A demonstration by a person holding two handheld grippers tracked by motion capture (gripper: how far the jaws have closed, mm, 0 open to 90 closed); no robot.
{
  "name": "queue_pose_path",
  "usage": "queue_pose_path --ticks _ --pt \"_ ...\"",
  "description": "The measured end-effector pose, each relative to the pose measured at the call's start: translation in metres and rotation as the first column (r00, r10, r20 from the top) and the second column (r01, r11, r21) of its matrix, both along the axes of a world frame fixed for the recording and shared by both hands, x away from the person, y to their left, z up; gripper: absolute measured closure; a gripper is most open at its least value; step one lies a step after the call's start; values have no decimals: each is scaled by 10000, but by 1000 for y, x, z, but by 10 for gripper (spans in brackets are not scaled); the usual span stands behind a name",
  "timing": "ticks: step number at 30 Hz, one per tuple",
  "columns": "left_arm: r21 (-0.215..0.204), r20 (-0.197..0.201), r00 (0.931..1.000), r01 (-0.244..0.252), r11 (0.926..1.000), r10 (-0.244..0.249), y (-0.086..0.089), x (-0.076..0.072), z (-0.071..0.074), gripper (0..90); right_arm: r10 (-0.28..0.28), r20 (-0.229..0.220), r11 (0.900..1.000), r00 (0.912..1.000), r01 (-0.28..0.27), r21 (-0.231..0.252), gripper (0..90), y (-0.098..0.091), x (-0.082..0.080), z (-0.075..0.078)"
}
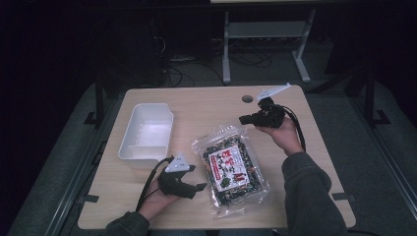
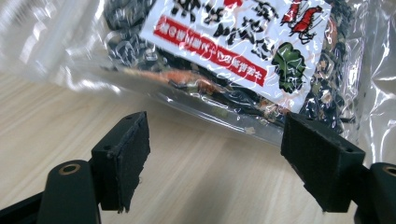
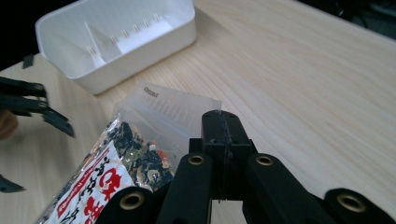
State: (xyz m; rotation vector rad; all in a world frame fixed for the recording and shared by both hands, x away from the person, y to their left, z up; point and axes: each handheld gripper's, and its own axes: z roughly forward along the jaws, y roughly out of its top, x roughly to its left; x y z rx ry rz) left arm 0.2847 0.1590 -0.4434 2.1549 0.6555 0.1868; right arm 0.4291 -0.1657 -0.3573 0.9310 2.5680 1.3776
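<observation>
High view: the clear plastic bag of dark dried seaweed with a red-and-white label [image 1: 231,166] is seen flat on the pale wooden desk [image 1: 305,147], just beside the wide-apart left tongs [image 1: 194,179]. The right tongs [image 1: 244,119], pressed together, are held beyond it. The bag's near edge is best pinched squarely.

A: what else is on the table [image 1: 295,147]?
B: just a white bin [image 1: 146,132], toward the table's left side. Grey metal frame legs [image 1: 265,44] on the floor past its far edge.
</observation>
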Motion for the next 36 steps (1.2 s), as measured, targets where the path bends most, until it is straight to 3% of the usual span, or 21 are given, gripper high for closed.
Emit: queue_pose_path --ticks 3,5,11,15,20,23,27,34,36 --pt "46 1 9997 -264 9996 264 -2 1 0 222 15 454 9997 9990 -26 251 900 -7 -15 14" --pt "-292 -253 9987 -448 9986 441 -2 3 0 222 33 659 9991 9978 -60 415 900 -10 -21 21" --pt "-1132 -1038 9945 -251 9933 133 -6 7 -1 234 100 1141 9983 9934 -164 553 900 -16 -38 37" --pt "-1215 -1294 9913 -389 9918 231 -17 9 -5 214 136 1372 9973 9905 -233 694 900 -20 -47 45" --pt "-1830 -1830 9829 -118 9831 -223 -26 13 -8 237 252 1607 9953 9867 -399 886 900 -23 -56 51" --pt "-2237 -2176 9744 61 9746 -560 -31 14 -10 265 342 1697 9935 9849 -519 1011 900 -24 -61 54" --pt "-2610 -2089 9750 191 9652 -758 -31 13 -8 394 376 1868 9907 9817 -610 1213 900 -26 -68 59" --pt "-3342 -1339 9867 420 9416 -916 -20 8 4 633 56 2102 9846 9776 -422 1697 900 -40 -79 63" --pt "-3344 -1206 9878 527 9410 -982 -19 7 7 674 -9 2081 9834 9781 -369 1779 900 -44 -82 62"
